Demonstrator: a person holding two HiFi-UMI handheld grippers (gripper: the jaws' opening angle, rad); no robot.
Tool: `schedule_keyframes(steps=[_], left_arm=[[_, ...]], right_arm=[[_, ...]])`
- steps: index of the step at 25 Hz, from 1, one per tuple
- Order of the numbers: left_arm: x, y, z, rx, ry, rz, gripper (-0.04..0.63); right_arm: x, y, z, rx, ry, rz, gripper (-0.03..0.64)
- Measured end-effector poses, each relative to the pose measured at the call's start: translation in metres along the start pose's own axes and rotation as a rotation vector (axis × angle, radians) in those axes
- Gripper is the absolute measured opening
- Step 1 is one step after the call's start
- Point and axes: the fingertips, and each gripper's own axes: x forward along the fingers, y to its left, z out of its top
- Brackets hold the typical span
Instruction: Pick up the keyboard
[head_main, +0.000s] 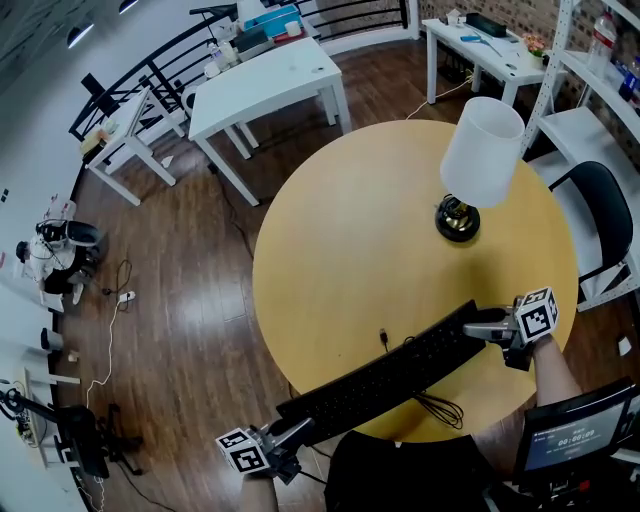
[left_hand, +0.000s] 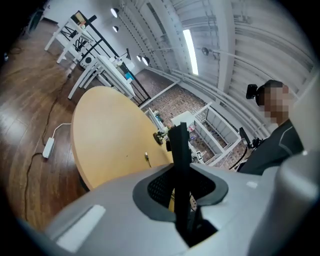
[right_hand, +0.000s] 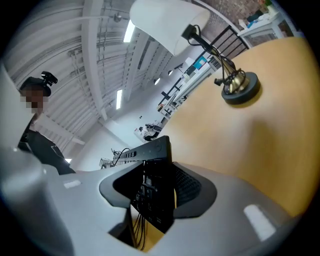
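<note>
A long black keyboard (head_main: 390, 380) hangs slantwise over the near edge of the round yellow table (head_main: 360, 230), held at both ends. My left gripper (head_main: 297, 430) is shut on its lower left end, where the left gripper view shows the thin black keyboard (left_hand: 179, 150) edge-on between the jaws of the left gripper (left_hand: 181, 200). My right gripper (head_main: 480, 326) is shut on the upper right end. In the right gripper view the keyboard (right_hand: 150, 150) stands between the jaws of the right gripper (right_hand: 156, 196). Its black cable (head_main: 440, 408) loops below it, with the plug (head_main: 383, 338) lying on the tabletop.
A white-shaded lamp (head_main: 478, 160) on a dark round base stands at the table's far right. A white desk (head_main: 270, 85) lies beyond the table, and a black chair (head_main: 600, 220) and white shelves at the right. A small screen (head_main: 575, 430) sits at the lower right.
</note>
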Motion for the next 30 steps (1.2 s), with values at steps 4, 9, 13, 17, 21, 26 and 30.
schedule_keyframes(steps=[4, 9, 13, 17, 21, 26, 30], left_arm=[[-0.004, -0.028, 0.041, 0.084, -0.007, -0.021, 0.287], [-0.022, -0.071, 0.088, 0.172, -0.033, -0.065, 0.287], [-0.029, -0.104, 0.118, 0.238, -0.037, -0.099, 0.287], [-0.033, -0.126, 0.133, 0.286, -0.035, -0.118, 0.288], [-0.040, -0.142, 0.147, 0.334, -0.045, -0.133, 0.289], [-0.036, -0.166, 0.167, 0.402, -0.054, -0.150, 0.290], [-0.040, -0.173, 0.176, 0.431, -0.067, -0.166, 0.290]], right_arm=[[-0.012, 0.035, 0.037, -0.056, -0.071, -0.014, 0.178], [-0.026, 0.096, 0.083, -0.169, -0.152, -0.036, 0.181], [-0.047, 0.140, 0.109, -0.238, -0.212, -0.055, 0.181], [-0.064, 0.171, 0.122, -0.296, -0.247, -0.066, 0.179], [-0.073, 0.195, 0.130, -0.333, -0.291, -0.089, 0.182], [-0.094, 0.216, 0.144, -0.370, -0.351, -0.111, 0.184], [-0.098, 0.230, 0.151, -0.405, -0.375, -0.117, 0.184]])
